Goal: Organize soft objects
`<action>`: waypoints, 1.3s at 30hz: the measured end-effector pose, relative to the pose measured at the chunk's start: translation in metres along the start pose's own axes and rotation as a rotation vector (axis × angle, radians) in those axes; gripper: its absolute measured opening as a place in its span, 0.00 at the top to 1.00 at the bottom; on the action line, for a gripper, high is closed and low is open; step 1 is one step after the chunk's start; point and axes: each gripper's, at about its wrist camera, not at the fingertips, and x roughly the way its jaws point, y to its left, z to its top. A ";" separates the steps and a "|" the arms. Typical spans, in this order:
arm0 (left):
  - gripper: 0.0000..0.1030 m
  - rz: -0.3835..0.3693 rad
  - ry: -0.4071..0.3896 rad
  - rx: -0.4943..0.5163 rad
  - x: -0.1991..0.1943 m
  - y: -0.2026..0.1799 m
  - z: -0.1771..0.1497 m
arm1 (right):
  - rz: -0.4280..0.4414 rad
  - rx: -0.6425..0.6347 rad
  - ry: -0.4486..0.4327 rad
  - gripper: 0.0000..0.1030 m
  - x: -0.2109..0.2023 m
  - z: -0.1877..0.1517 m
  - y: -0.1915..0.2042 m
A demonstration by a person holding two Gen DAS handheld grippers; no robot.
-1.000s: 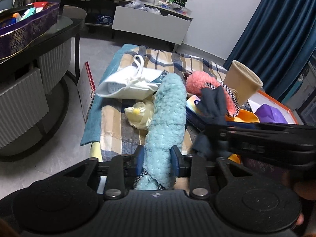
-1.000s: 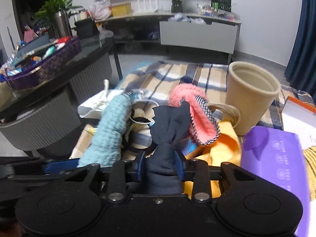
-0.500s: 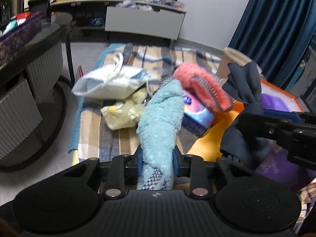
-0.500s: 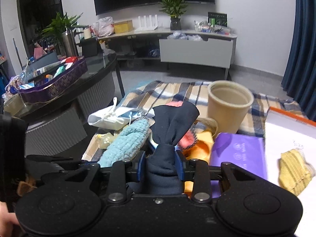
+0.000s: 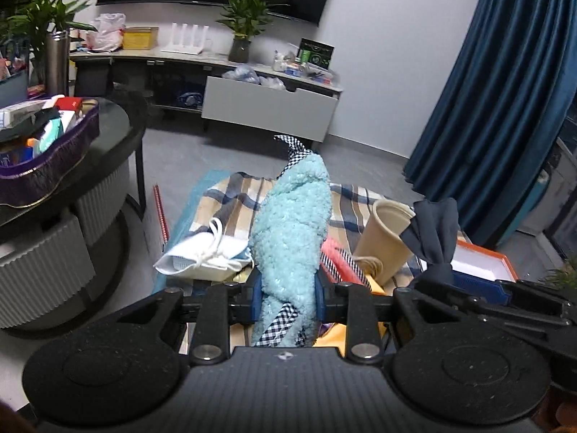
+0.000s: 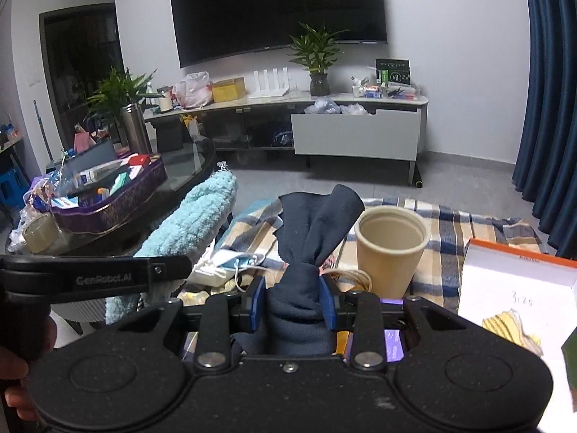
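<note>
Two grippers, each clamped on sth soft above the plaid blanket [image 6: 447, 231]. Left gripper [image 5: 288, 290] pinches a fluffy light-blue slipper [image 5: 294, 223], loopy pile w/ black-white gingham trim, toe pointing up. Right gripper [image 6: 293, 301] pinches a dark navy cloth [image 6: 317, 223], smooth knit, bunched at the pads & flaring above. "GenRobot.AI" reads on the left gripper's side in right wrist view. Tan paper cup [image 6: 391, 249] stands upright on the blanket, just right of the cloth. Orange-edged white box [image 6: 519, 288] beside blanket, handwriting inside illegible.
</note>
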 end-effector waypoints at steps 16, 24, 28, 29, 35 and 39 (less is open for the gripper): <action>0.72 0.003 0.015 0.036 0.014 -0.039 0.013 | -0.060 0.001 -0.060 0.61 -0.024 0.018 -0.029; 0.72 0.010 0.033 0.043 0.018 -0.049 0.013 | -0.083 0.023 -0.070 0.61 -0.030 0.019 -0.042; 0.72 0.008 0.040 0.045 0.020 -0.052 0.016 | -0.086 0.034 -0.074 0.61 -0.030 0.021 -0.046; 0.72 0.008 0.040 0.047 0.021 -0.053 0.017 | -0.088 0.036 -0.073 0.61 -0.030 0.021 -0.048; 0.72 0.003 0.044 0.060 0.024 -0.062 0.019 | -0.092 0.050 -0.077 0.61 -0.031 0.022 -0.057; 0.72 -0.007 0.048 0.067 0.027 -0.068 0.019 | -0.101 0.058 -0.079 0.61 -0.031 0.022 -0.062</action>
